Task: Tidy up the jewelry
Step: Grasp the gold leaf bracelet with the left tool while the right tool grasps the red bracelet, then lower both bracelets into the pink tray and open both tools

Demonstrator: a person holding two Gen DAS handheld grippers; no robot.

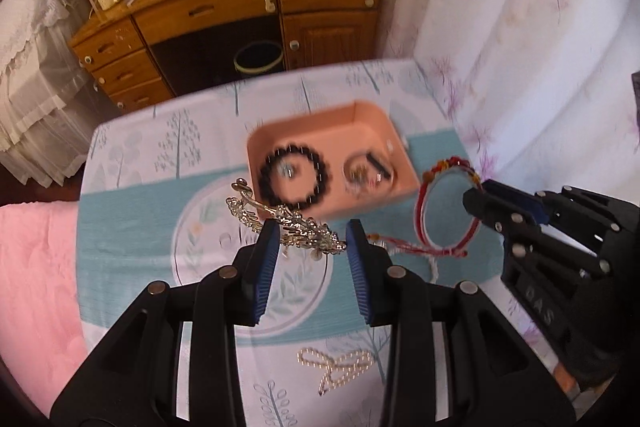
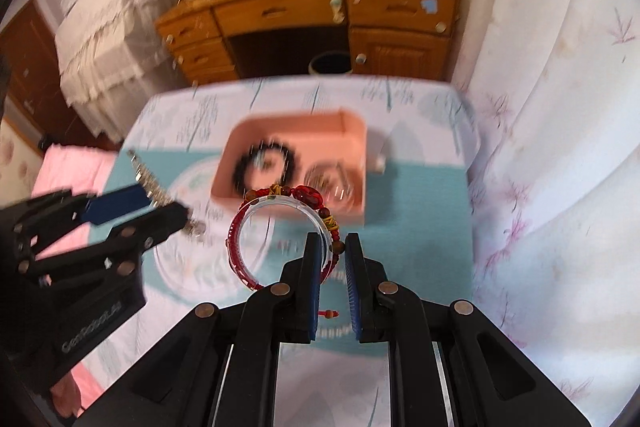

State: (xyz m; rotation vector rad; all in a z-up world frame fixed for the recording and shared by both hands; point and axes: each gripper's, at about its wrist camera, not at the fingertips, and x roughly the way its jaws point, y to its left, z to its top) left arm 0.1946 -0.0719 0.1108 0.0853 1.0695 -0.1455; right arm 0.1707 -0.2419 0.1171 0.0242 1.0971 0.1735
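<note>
Left fingers (image 1: 276, 255) clamp gold hairpin (image 1: 288, 223) lying crosswise, right fingers (image 2: 354, 267) grip upright red bracelet (image 2: 280, 227).

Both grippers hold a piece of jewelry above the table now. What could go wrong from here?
1. The left gripper holds the gold hair ornament only near one end, so it may swing or slip out.
2. The right gripper pinches the red bracelet at its thin rim; it may twist free.
3. The pink tray already holds a black bead bracelet; dropped pieces may tangle with it.
</note>
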